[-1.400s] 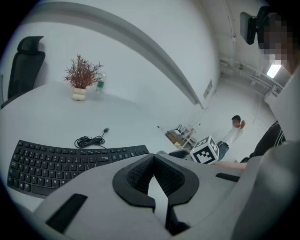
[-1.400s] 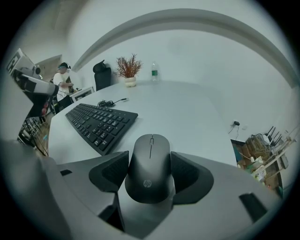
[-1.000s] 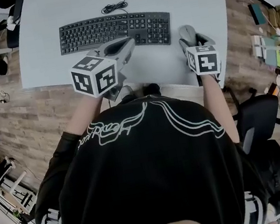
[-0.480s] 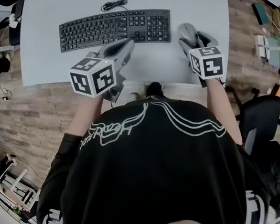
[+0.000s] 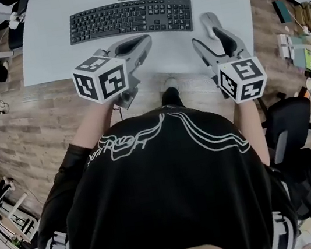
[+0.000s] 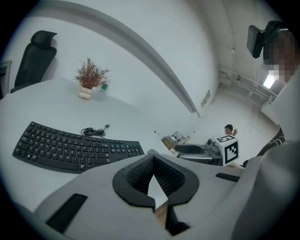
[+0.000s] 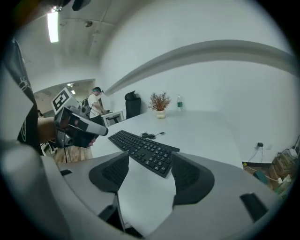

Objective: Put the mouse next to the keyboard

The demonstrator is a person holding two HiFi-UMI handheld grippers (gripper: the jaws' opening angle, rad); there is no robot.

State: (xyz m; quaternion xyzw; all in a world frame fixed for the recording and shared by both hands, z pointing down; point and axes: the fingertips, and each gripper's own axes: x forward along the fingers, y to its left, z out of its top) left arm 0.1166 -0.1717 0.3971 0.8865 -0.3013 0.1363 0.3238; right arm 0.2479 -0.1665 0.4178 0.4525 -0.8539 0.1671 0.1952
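1. Head view: the keyboard [image 5: 129,19] is seen at the upper centre of the white table [image 5: 55,55]. A small grey oval, taken to be the mouse [image 5: 208,22], lies just beside the keyboard's right end, at the upper right. The right gripper [image 5: 207,39] is held directly below it in the frame, near the table's lower edge. Whether a finger touches the mouse cannot be told. The left gripper [image 5: 140,42] is held below the keyboard, left of centre.
2. Left gripper view: the jaws are seen pressed together at their tips, with nothing between them. The keyboard fills the left middle, and a grey bump past its right end is probably the mouse.
3. Right gripper view: the jaws are spread wide, and only bare table is seen between them, with the keyboard beyond at centre. The mouse is not seen here and is likely hidden by the right-hand pad.
4. Judgement: the placing appears done and the release made. For the next move, the right gripper would need to be drawn straight back and lifted, so that the mouse is not nudged away from the keyboard.
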